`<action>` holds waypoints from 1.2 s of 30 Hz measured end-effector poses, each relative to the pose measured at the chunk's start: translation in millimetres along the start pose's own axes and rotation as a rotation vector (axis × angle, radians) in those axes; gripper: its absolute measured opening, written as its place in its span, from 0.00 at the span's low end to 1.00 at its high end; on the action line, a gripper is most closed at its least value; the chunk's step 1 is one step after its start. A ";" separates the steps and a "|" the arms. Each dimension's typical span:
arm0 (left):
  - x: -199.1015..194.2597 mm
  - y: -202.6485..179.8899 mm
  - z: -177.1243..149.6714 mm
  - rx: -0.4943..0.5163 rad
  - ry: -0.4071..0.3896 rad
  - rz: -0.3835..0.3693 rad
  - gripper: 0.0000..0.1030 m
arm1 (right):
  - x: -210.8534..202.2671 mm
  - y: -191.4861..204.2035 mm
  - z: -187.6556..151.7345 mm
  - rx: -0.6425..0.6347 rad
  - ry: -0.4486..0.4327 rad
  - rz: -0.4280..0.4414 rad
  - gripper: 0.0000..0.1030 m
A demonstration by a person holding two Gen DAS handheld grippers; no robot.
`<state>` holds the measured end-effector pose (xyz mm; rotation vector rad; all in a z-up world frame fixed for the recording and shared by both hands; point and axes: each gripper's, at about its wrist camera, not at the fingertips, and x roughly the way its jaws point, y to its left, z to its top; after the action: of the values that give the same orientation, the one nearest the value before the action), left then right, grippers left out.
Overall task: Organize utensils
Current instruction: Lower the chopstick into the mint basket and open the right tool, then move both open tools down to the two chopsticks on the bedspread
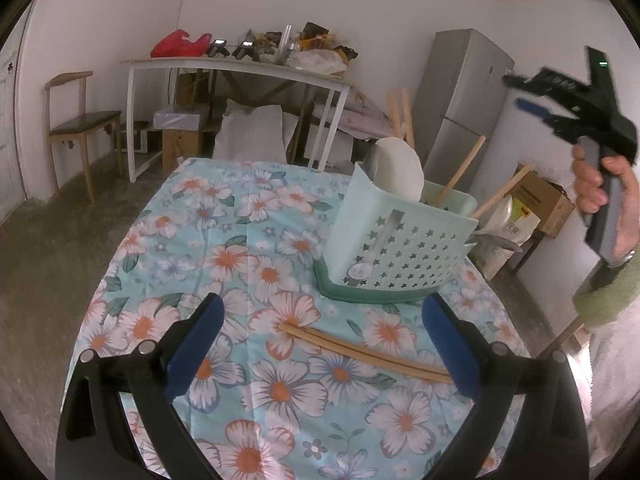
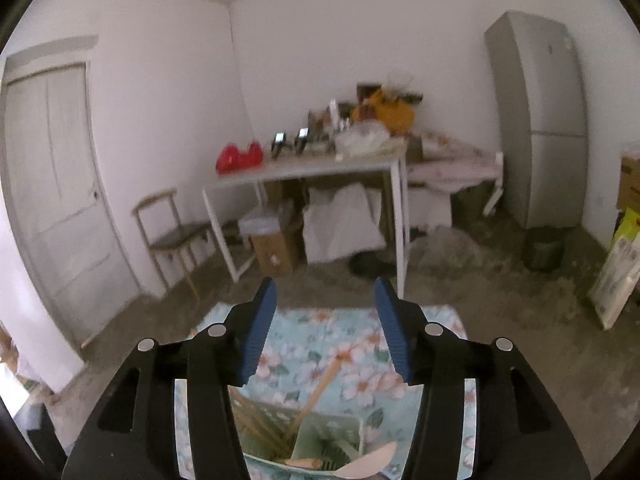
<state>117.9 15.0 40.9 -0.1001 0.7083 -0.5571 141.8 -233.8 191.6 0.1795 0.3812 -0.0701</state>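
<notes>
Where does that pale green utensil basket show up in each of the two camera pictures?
Left wrist view: the basket stands right of centre on the floral tablecloth, beyond the chopsticks lying loose.
Right wrist view: the basket sits at the bottom edge, seen from above between the tool's arms.
Shared landmark: the grey refrigerator.

I see the tabletop (image 1: 224, 248) under a floral cloth (image 1: 280, 392); a mint utensil basket (image 1: 404, 256) stands on it, a pair of wooden chopsticks (image 1: 360, 350) lying just before it.
</notes>
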 end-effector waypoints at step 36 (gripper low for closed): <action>121.6 4.7 -69.1 -0.602 0.501 -0.406 0.24 | 44.5 -18.8 -249.7 0.214 0.781 0.276 0.29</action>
<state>151.2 -37.2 -84.6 -0.6955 1.3473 -0.7502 90.3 -207.0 -56.1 0.4717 1.1245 0.2422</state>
